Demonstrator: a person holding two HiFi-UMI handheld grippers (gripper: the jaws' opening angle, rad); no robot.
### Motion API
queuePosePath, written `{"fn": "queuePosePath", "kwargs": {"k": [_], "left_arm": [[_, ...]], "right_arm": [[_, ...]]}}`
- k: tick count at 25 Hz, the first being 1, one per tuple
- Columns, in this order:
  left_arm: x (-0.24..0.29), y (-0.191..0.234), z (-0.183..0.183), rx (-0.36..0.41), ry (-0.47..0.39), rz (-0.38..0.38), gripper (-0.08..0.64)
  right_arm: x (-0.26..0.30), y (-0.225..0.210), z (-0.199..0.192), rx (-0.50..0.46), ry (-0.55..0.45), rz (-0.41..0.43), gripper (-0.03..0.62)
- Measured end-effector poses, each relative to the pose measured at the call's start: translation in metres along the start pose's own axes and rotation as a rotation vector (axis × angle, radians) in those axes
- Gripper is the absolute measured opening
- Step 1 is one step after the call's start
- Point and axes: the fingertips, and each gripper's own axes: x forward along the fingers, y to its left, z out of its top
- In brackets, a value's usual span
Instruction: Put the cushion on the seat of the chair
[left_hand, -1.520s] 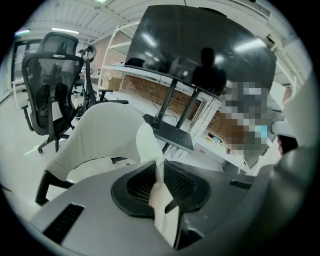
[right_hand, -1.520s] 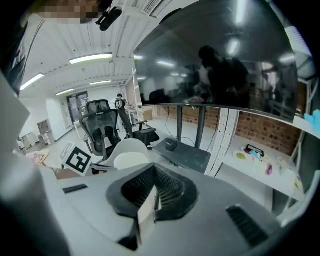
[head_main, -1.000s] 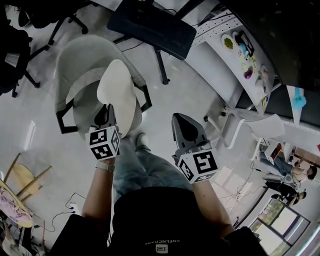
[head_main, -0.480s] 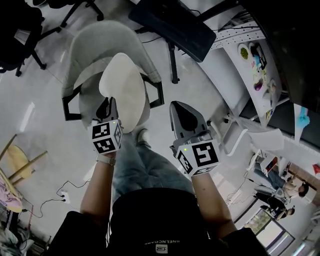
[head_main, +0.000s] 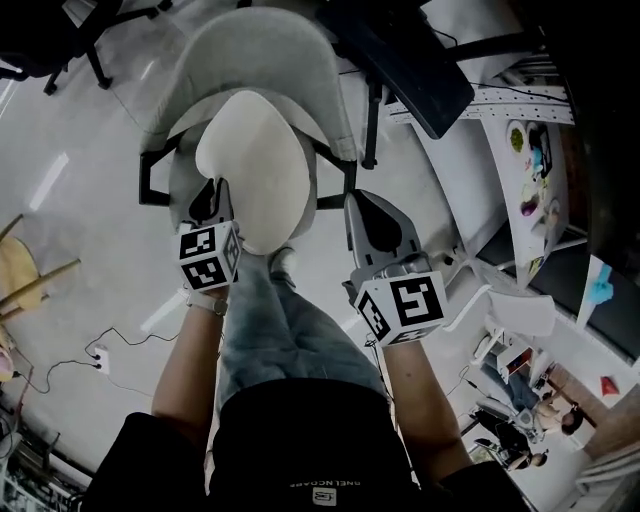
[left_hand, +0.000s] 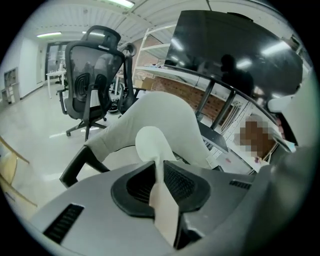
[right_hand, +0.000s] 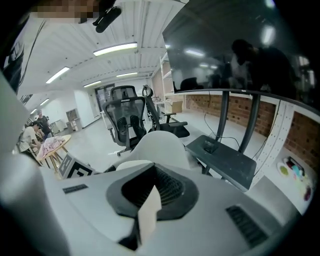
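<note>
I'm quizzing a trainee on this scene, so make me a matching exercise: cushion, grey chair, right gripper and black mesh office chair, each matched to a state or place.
Things:
1. cushion
2. grey chair
3. right gripper
4. black mesh office chair

States or places:
A. jaws together, nothing between them
B. farther off across the floor
C. clamped at its edge in the left gripper
D. black armrests, below the cushion

Pairs: 1-C, 2-D, 3-A, 4-B

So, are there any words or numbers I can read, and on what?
No text here can be read.
Print on the person's black top: too small and blurred to read.
Left marker cube: square pattern only, no letters.
Right marker cube: square pattern only, no letters.
</note>
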Motion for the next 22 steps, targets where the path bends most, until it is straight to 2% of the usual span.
{"fn": "queuePosePath", "kwargs": {"k": [13,22], "left_arm": [[0.006,0.063,-0.042,-0.164,0.028,0.097,0.063],[0.037,0.095,-0.058,-0.200,0.086,0.119,0.069]], "right_arm": [[0.051,0.054,-0.014,-0.052,0.063,0.137,0.008],[0.082,0.064,-0.022,-0.039,0.099,0.158,0.006]]}}
